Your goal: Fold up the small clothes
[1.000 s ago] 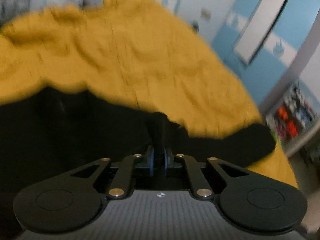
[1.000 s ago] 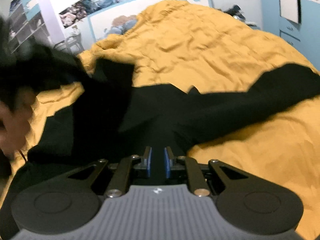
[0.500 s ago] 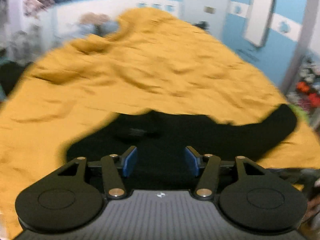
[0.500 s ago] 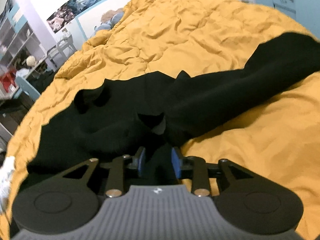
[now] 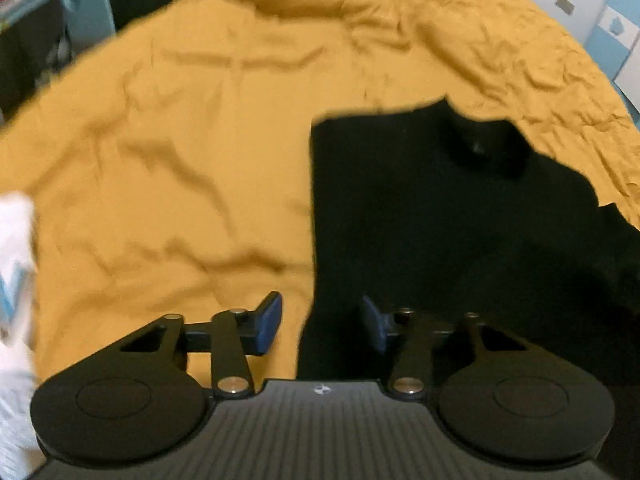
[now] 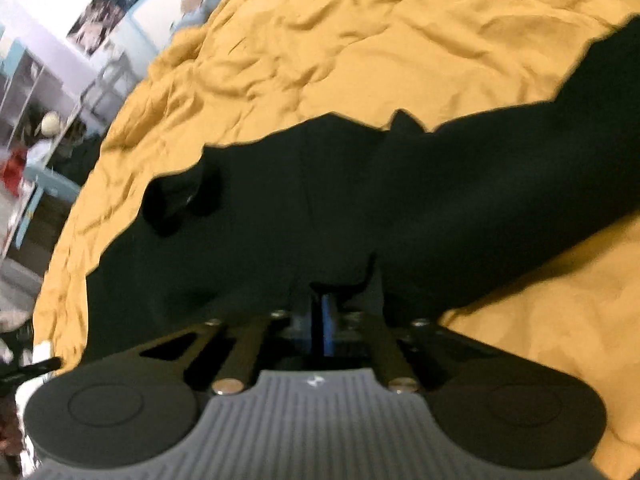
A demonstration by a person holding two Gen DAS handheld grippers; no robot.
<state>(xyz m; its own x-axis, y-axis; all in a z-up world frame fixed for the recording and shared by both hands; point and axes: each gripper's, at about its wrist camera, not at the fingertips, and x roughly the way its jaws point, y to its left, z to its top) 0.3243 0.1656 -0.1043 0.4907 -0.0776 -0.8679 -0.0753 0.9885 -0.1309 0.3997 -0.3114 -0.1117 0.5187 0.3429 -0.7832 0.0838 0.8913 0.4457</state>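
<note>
A black long-sleeved garment (image 5: pixel 440 220) lies flat on a yellow bedspread (image 5: pixel 180 140), its collar (image 5: pixel 484 148) at the far side. My left gripper (image 5: pixel 320 326) hovers over the garment's straight left edge. Its jaws are apart and closing, with that edge between them and the blue pads (image 5: pixel 268 324) not pressing on it. In the right wrist view the garment (image 6: pixel 320 200) spreads wide and one sleeve (image 6: pixel 540 152) runs off to the upper right. My right gripper (image 6: pixel 324 308) is shut on a small fold of the black fabric at the near hem.
The wrinkled bedspread (image 6: pixel 360 40) fills the space around the garment. Something white (image 5: pixel 16 280) sits blurred at the left edge. Shelves with small items (image 6: pixel 40 120) stand beyond the bed's left side, and a blue and white cabinet (image 5: pixel 616 28) at the far right.
My left gripper let go of the black fabric and swung over to the garment's left edge, jaws apart. The right jaws widened around a fold, then closed on it. The garment now lies flatter.
</note>
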